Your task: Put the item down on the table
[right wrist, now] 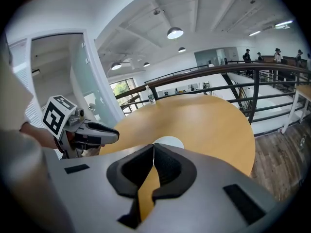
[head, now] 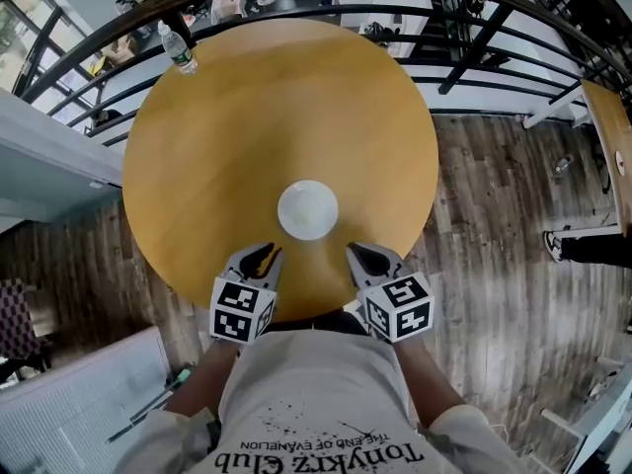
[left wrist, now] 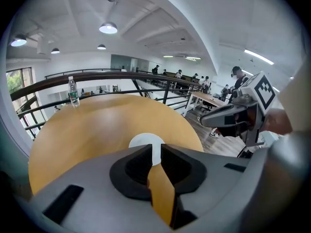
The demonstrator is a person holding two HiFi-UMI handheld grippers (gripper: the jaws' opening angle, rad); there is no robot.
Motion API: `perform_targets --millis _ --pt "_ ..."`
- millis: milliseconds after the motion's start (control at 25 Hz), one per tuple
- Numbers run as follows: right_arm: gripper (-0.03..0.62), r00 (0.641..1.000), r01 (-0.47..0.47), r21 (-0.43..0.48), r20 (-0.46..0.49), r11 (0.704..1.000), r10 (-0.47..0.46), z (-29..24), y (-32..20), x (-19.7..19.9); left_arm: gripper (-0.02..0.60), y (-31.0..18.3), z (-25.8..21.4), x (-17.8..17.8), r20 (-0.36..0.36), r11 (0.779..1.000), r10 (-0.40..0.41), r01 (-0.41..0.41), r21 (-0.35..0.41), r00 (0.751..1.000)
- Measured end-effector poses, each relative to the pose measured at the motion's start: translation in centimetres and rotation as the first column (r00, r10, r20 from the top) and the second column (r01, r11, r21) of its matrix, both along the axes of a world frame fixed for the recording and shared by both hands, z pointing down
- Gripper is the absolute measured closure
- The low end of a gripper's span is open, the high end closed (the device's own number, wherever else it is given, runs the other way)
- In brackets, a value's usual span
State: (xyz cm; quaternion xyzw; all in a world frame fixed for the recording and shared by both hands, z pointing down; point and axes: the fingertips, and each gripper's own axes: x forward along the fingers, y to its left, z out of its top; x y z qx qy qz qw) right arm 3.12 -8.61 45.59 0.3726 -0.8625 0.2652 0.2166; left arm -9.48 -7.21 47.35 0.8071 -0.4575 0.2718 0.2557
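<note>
Head view: the white dish (head: 307, 209) lies flat on the round wooden table (head: 276, 117), just ahead of both claws and between their lines of reach. The left claw (head: 273, 253) and the right claw (head: 353, 250) hang over the near rim of the table, one on each side of the dish, and neither touches it. A water bottle (head: 179, 51) stands far ahead of the left claw, at the opposite rim.

Left gripper view: the left claw (left wrist: 156, 147) is released, its tips a narrow slit apart with nothing between them. The dish (left wrist: 146, 141) shows through and above the slit, straight ahead on the table and clear of the tips. The right claw (left wrist: 204, 121) points the same way, off to its right.

Right gripper view: the right claw (right wrist: 153, 145) is clenched, tip against tip, and grasps nothing. The dish (right wrist: 170, 141) peeps out just beyond its tips and slightly to their right, resting on the table. The left claw (right wrist: 116, 135) shows off to its left.

As I judge it, the putting-down is done: the item sits on the table on its own and no claw carries it. At most, drawing both claws back from the rim is left
</note>
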Motion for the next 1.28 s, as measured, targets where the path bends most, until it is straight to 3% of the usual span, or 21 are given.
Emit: perform_targets --millis 200,400,720,1280 --pt "0.568 1.0 0.011 0.018 0.013 1.0 -0.012 -0.9 0.1 -1.1 0.557 0.2 -1.4 -0.3 -0.007 1.0 -0.007 0.007 0.014 1.0" --pt "0.568 1.0 -0.001 0.038 0.027 0.999 0.0 -2.2 -0.4 -1.4 0.558 0.2 -2.6 0.1 -0.055 1.0 -0.01 0.011 0.023 0.998" --pt "0.568 1.0 0.025 0.063 0.014 0.998 -0.026 -3.3 -0.5 -1.2 0.558 -0.1 -3.9 1.1 -0.033 0.997 0.013 -0.01 0.08 0.999" --pt "0.568 1.0 -0.007 0.063 0.013 0.998 0.006 -2.5 -0.2 -0.1 0.558 -0.7 -4.4 0.2 -0.019 0.995 -0.001 0.003 0.1 1.0"
